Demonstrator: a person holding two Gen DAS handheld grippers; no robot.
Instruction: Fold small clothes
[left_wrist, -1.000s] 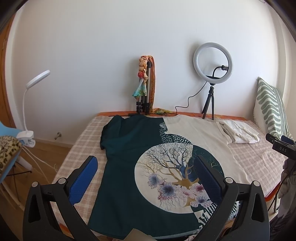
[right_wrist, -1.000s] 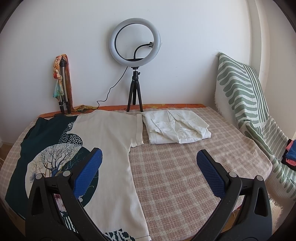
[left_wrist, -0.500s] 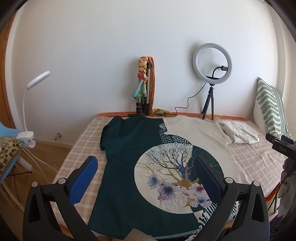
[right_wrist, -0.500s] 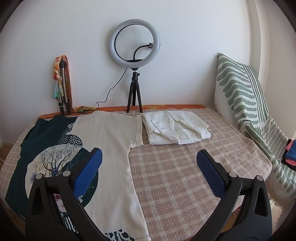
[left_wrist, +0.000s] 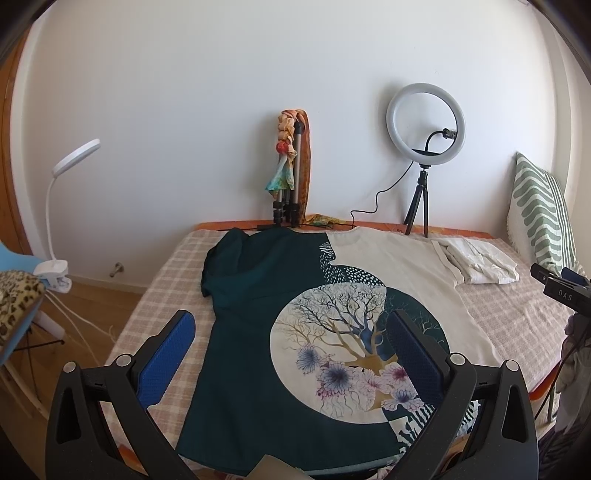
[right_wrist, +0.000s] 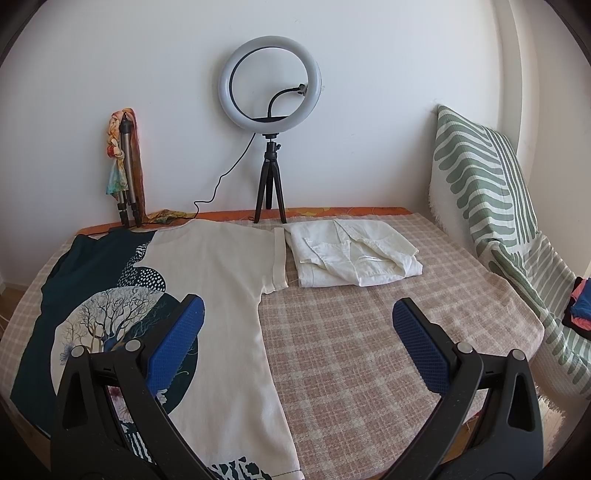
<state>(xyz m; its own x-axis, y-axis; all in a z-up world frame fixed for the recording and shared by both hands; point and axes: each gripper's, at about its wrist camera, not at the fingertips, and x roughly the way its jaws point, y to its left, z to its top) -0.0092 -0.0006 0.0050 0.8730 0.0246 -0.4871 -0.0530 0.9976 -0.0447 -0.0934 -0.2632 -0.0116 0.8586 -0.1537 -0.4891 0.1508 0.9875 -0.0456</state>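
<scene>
Both hand-held grippers are spread wide and holding nothing: the left hand-held gripper (left_wrist: 291, 339) hangs over the near part of the tee (left_wrist: 295, 332), the right hand-held gripper (right_wrist: 299, 325) over the tee's right edge and the bare checked cover of the bed (right_wrist: 369, 332).

Honestly, almost nothing has changed over the last second. Compared with the earlier frames, both views are basically identical, just a hair of camera drift, and the blue pads sit at the same spread. The tee is still laid out flat, teal half on the left, cream half on the right, tree print near the bottom hem, no fold started. The white shirt (right_wrist: 354, 254) at the far right is already folded, lying just beside the tee's right sleeve.

So my read: this is a pause before the first grab. Next move is probably pinching a sleeve or side edge and bringing it across.
</scene>
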